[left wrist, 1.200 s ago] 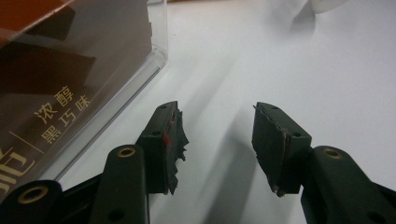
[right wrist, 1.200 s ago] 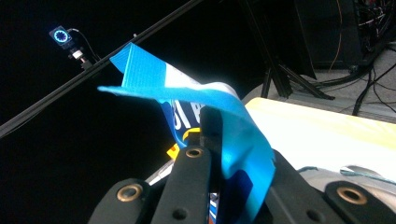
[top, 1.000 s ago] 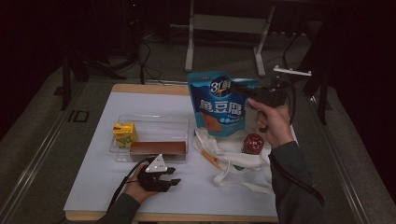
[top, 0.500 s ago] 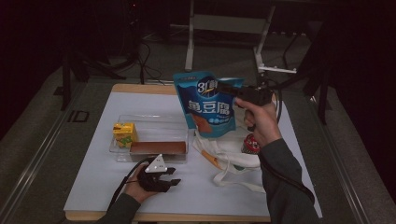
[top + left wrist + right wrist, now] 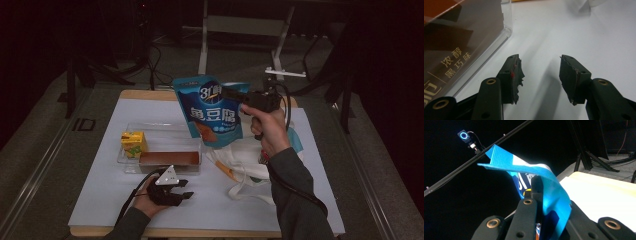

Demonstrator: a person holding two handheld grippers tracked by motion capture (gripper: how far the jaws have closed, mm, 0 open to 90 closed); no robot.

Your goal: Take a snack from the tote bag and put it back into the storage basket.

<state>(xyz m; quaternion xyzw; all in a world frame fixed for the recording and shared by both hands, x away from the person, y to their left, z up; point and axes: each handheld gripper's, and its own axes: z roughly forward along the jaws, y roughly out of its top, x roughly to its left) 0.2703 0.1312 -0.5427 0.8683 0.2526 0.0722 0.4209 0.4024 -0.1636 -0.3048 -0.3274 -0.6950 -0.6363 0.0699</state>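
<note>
The left hand-held gripper (image 5: 186, 189) rests low on the white surface (image 5: 100, 200) just in front of the clear bin (image 5: 129, 159), jaws apart and empty. Inside the bin sit a yellow carton (image 5: 133, 143) and a brown box (image 5: 167, 158) — so packing looks partly done. The blue snack pouch (image 5: 212, 112) hangs above the bin's right end, pinched at its top edge by the right hand-held gripper (image 5: 231, 94), arm raised, not yet lowered in.

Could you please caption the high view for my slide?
Right tongs lift a blue pouch above the clear tray.
</note>
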